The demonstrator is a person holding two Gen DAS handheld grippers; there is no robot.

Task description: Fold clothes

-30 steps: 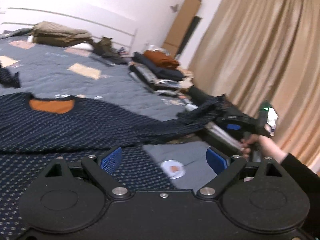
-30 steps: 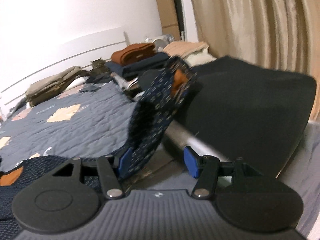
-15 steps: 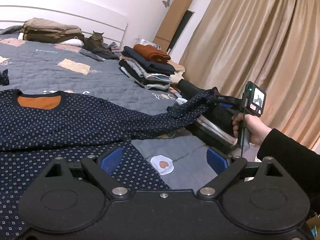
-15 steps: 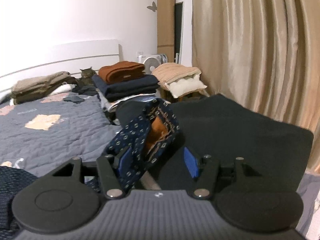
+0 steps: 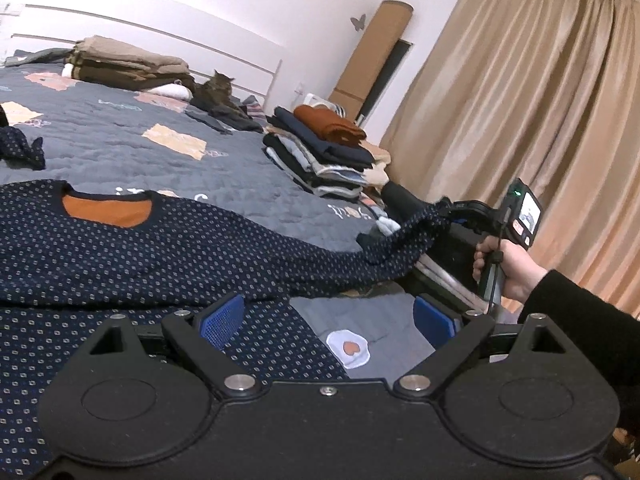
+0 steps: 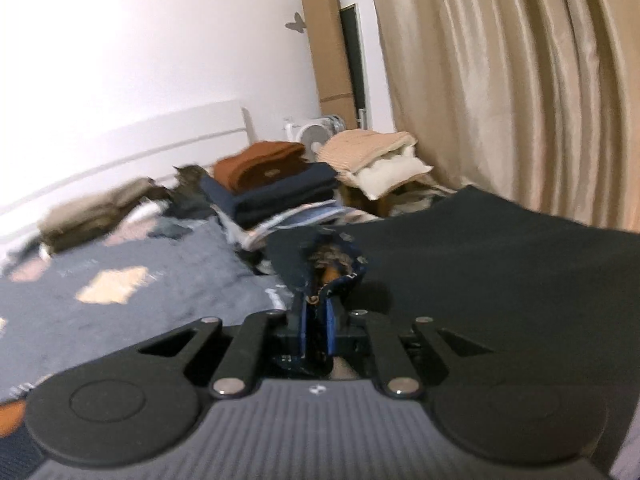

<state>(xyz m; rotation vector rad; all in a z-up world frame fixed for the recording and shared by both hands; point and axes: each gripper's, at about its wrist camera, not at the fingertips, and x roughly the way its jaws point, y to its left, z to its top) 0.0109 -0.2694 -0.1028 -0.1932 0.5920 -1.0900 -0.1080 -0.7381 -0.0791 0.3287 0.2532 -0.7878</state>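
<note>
**Sleeve pinched, folding barely begun**

The navy dotted knit sweater with an orange inner neck (image 5: 120, 256) lies spread flat, front up, on the grey quilted bed cover (image 5: 120, 152), its collar toward the headboard. No fold is made in its body yet, so nearly all of this garment's folding is left: both sleeves have to come in and the body has to be doubled over. A stack of folded clothes topped by a rust-orange piece (image 5: 324, 148) sits at the far edge of the bed, so some garments look finished.

The right claw (image 6: 316, 320) is clamped narrow on the cuff end of the sweater's sleeve (image 6: 332, 264), with the fabric bunched between the blue pads; the sleeve stretches in a sagging line from the body out past the bed edge. The left claw (image 5: 328, 320) stands wide over the sweater's lower body, gripping nothing.

The knit looks soft and limp, draping under its own weight, with orange showing inside the cuff.
</note>
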